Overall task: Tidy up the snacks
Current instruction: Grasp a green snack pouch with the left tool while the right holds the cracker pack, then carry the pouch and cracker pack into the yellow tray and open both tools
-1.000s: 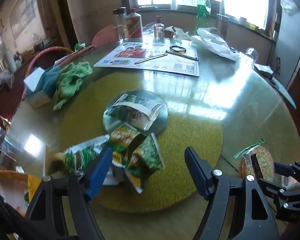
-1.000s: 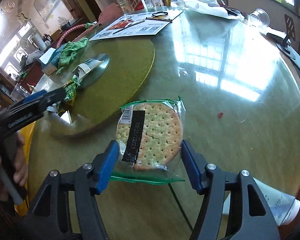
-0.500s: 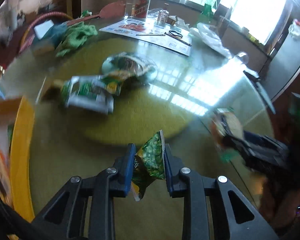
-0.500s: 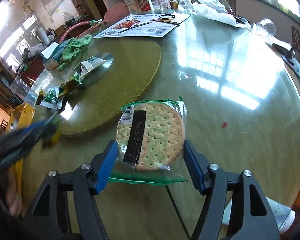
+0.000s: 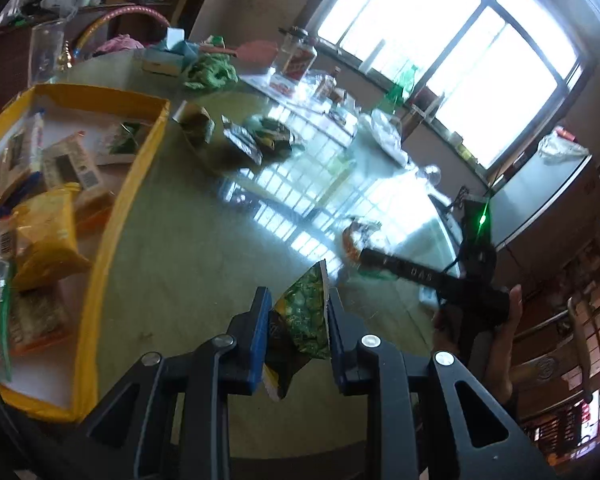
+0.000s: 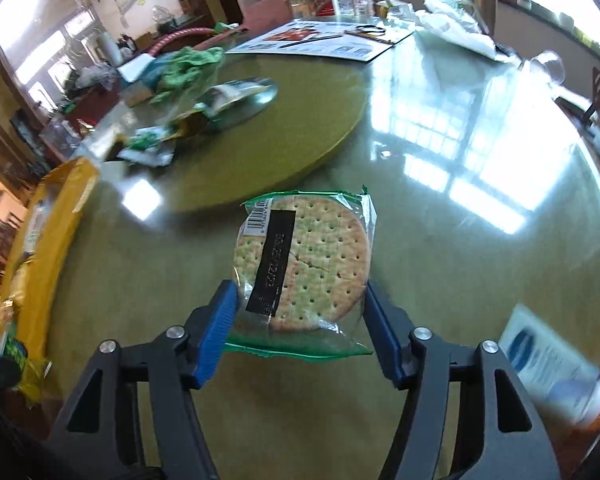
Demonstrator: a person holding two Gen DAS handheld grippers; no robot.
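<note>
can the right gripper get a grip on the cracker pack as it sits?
Probably yes. The cracker pack lies flat on the glass table, already between the right gripper fingers, whose jaws are closing. Nothing lies between the pads and the wrapper; the other snacks sit well away.

The yellow cardboard box [image 5: 120, 216] sits at the left of the round glass-topped table [image 5: 204, 248], snack packets inside it. Behind the wrapped round cracker pack [image 6: 304, 264] lies the round olive turntable mat [image 6: 300, 128], bearing loose green snack packets [image 6: 152, 146].

Green foil snack packet [image 5: 304, 312] upright, pinched between jaws; clear-wrapped round cracker pack [image 6: 304, 264] flat on table; yellow box [image 5: 100, 264] holds snacks.
</note>
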